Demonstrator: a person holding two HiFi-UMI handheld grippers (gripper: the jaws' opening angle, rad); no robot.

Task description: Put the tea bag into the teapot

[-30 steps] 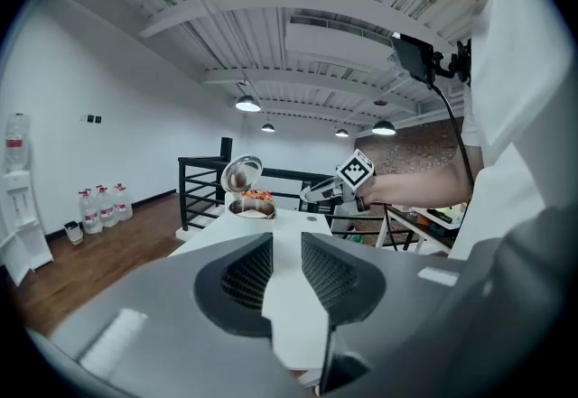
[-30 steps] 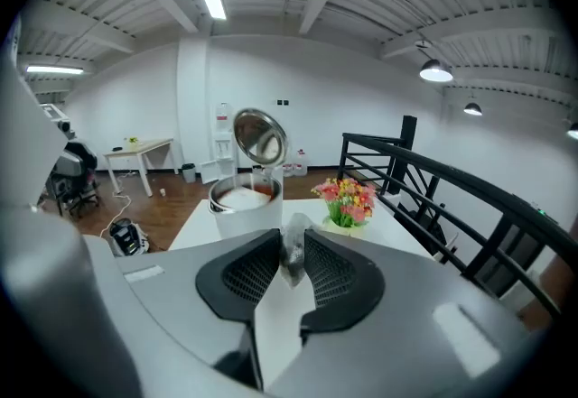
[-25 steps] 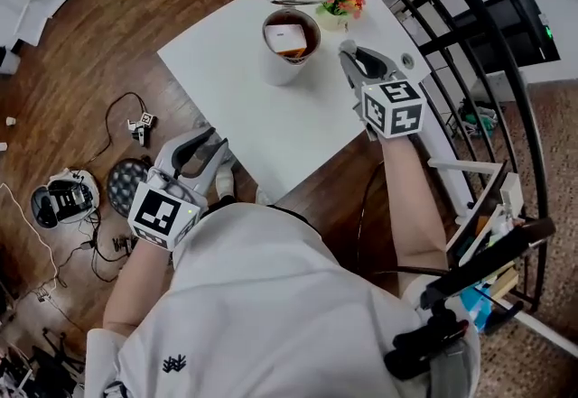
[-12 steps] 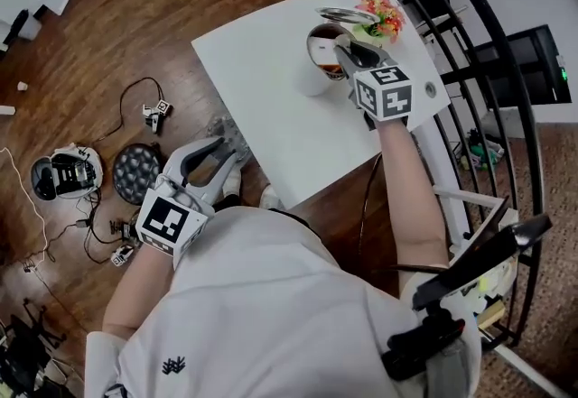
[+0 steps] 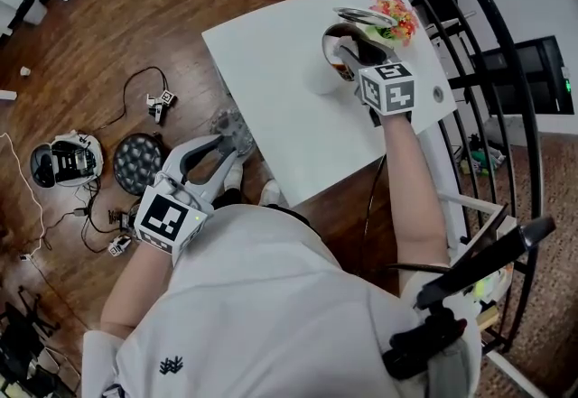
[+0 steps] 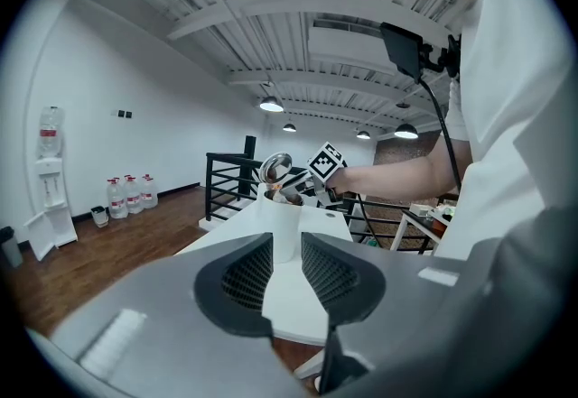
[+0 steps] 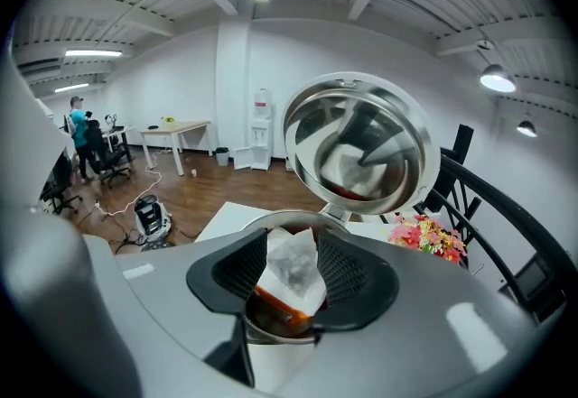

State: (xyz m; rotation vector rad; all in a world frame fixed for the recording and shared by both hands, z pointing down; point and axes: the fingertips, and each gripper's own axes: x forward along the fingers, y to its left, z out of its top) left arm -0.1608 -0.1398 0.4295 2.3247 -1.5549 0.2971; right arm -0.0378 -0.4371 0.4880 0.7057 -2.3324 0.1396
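Right gripper (image 7: 293,263) hangs over the mouth of the white teapot (image 7: 271,360). Its jaws are opening, with the tea bag (image 7: 291,283) loose between the pads, and its lower corner already dips toward the dark liquid inside.

The likeliest slip, as I judge it, is the bag clinging to one ribbed pad or draping over the rim, so that it comes back out when the gripper lifts. A careless lift could also clip the steel lid (image 7: 361,148), which stands open just behind the jaws. That would swing it shut or rock the pot on the bench (image 5: 271,89). The pink flowers (image 5: 395,6) stand just beside the pot and could be brushed in a sideways move.

Only the right gripper view shows the bag, the liquid and the bag's reflection in the lid. In the head view the right gripper (image 5: 361,58) and its marker cube cover most of the teapot (image 5: 318,80), so the bag cannot be found there. The head view alone shows the left gripper (image 5: 233,127) off the bench edge, above the wooden floor (image 5: 135,26) and well apart from the pot. The left gripper view shows that gripper (image 6: 286,272) with its jaws apart and nothing between them. It also gives a far side-on look at the pot under the other gripper.
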